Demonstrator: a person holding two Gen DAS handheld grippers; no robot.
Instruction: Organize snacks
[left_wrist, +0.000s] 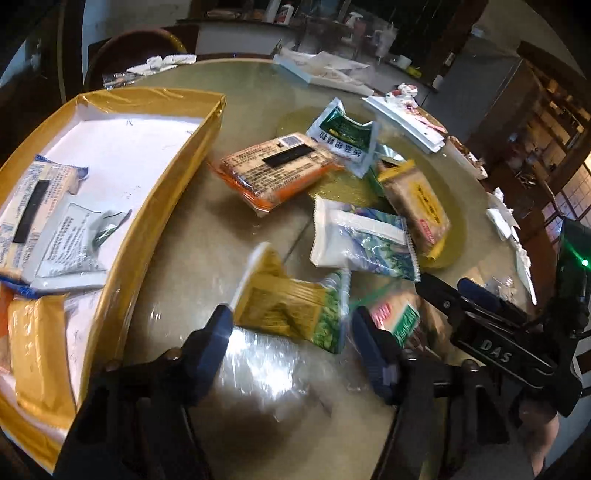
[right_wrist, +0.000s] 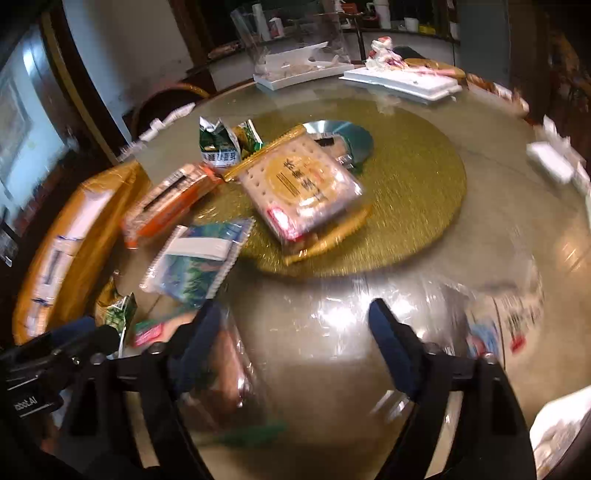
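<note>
Left wrist view: snack packets scattered on the glass-topped round surface (left_wrist: 207, 206), just right of the gold tray (left_wrist: 155, 206). Nearest the tray, an orange-edged biscuit pack (left_wrist: 273, 168); beyond it, away from the tray, a green-and-white sachet (left_wrist: 343, 136), a tan cracker pack (left_wrist: 417, 206) and a blue-and-white packet (left_wrist: 365, 240). Close to the lens, a yellow-and-green packet (left_wrist: 291, 306) lying between the left gripper (left_wrist: 291, 328) fingers, moderately spread, pads not seen pressing it. Inside the tray, several packets already laid flat. Right wrist view: right gripper (right_wrist: 295, 325) fingers spread wide, holding nothing, above bare glass well clear of the tray, the cracker pack on the gold disc (right_wrist: 417, 192) ahead.
</note>
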